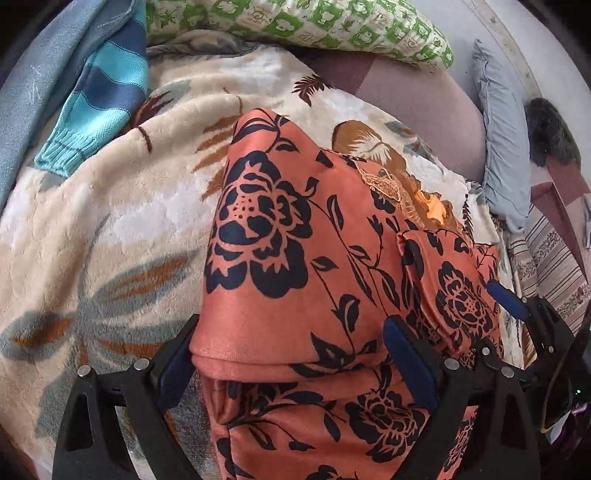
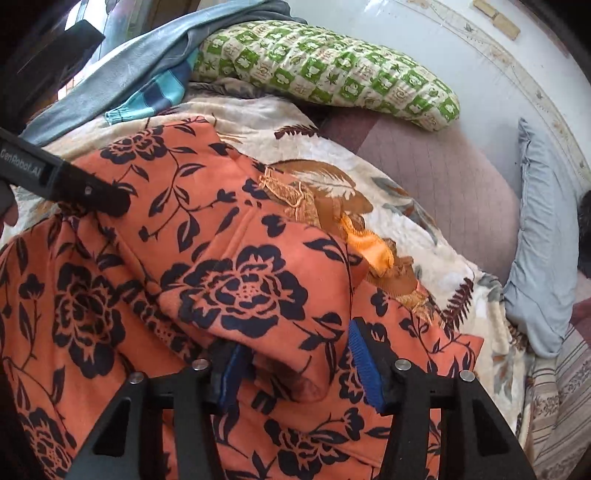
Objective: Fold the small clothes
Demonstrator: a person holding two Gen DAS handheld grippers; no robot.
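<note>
An orange garment with a dark blue flower print (image 1: 295, 258) lies on a cream floral blanket (image 1: 110, 206); it also fills the right wrist view (image 2: 207, 266). Its gold embroidered collar (image 2: 295, 199) shows at the far edge. My left gripper (image 1: 291, 365) is open, its blue-padded jaws wide apart either side of a folded edge of the garment. My right gripper (image 2: 299, 365) is open, its jaws either side of a folded flap. The right gripper also shows at the right of the left wrist view (image 1: 517, 314). The left gripper's body shows at the left of the right wrist view (image 2: 62, 177).
A green-and-white patterned pillow (image 1: 295, 26) lies at the back. A blue striped knit (image 1: 107, 96) and a grey-blue cloth (image 1: 40, 77) lie at the back left. A light blue pillow (image 1: 506, 136) lies at the right, by a striped sheet (image 1: 554, 266).
</note>
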